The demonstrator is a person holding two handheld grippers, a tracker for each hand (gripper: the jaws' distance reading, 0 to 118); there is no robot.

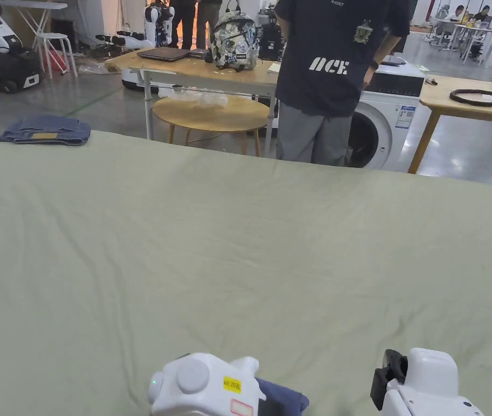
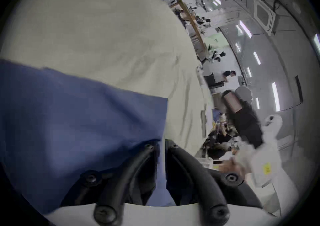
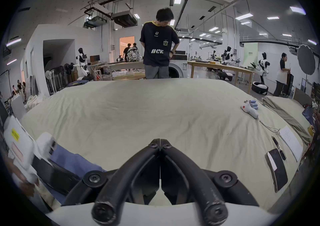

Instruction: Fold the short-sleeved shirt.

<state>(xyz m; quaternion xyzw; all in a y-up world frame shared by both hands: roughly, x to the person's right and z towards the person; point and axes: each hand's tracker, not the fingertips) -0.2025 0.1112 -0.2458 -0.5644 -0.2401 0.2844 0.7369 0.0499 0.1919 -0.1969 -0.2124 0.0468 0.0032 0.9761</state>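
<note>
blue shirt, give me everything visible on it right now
The blue shirt is plain mid-blue woven-looking cloth, soft and lightly creased, no print visible. It is still bunched at the near edge of the pale green sheet, not spread out. The left tool is shut on a fold of it: cloth runs between the two jaws and drapes over one of them. In the head view a small bulge of it pokes out beside that tool. The right tool is shut on nothing, apart from it. Sleeves and collar cannot be made out.

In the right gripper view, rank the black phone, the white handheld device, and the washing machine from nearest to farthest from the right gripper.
From the right gripper:
1. Black phone, near right on the sheet.
2. White handheld device, farther right on the sheet.
3. Washing machine, beyond the far edge.
</note>
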